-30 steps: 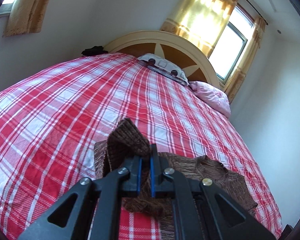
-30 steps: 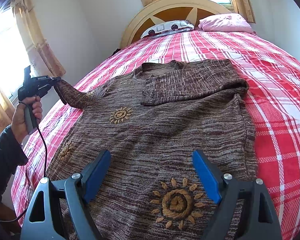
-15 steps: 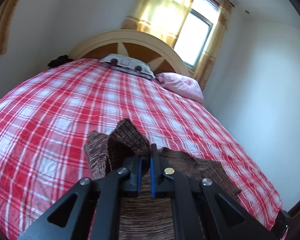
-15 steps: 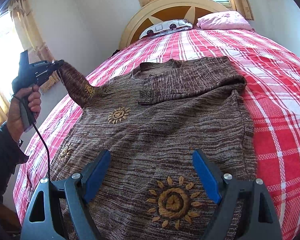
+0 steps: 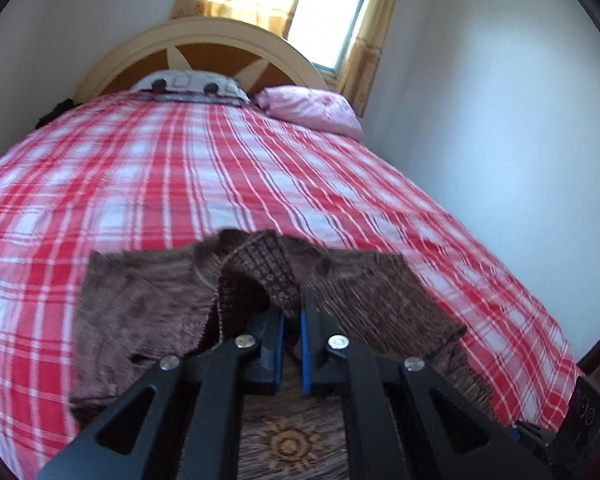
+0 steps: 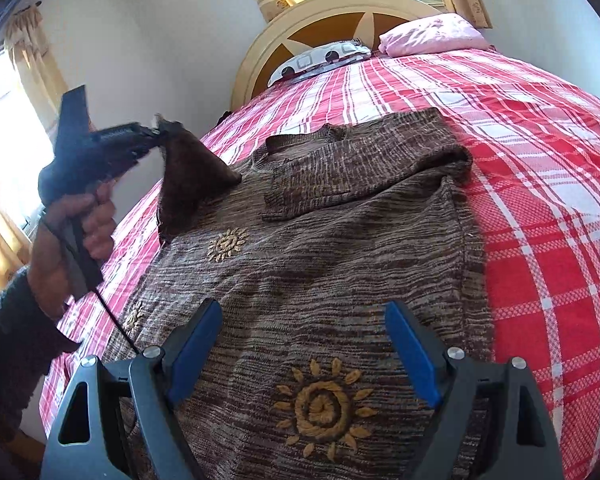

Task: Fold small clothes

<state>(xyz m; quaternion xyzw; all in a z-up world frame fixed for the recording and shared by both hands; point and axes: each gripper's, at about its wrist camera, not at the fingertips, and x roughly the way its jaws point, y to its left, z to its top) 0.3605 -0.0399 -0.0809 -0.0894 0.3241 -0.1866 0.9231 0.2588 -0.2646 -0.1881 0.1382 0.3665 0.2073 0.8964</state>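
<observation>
Brown knit sweater lies flat near the bed's foot. Left gripper pinches the sleeve cuff; right gripper hangs open above the hem. I'd lay that sleeve straight across the chest, no bunching.

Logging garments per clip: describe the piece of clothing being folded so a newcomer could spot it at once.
Start at the bed's red plaid cover. Spread flat across it lies a brown knitted sweater, one sleeve lifted in the left gripper. Embroidered golden sunflowers set it apart from the pillows by the headboard.
</observation>
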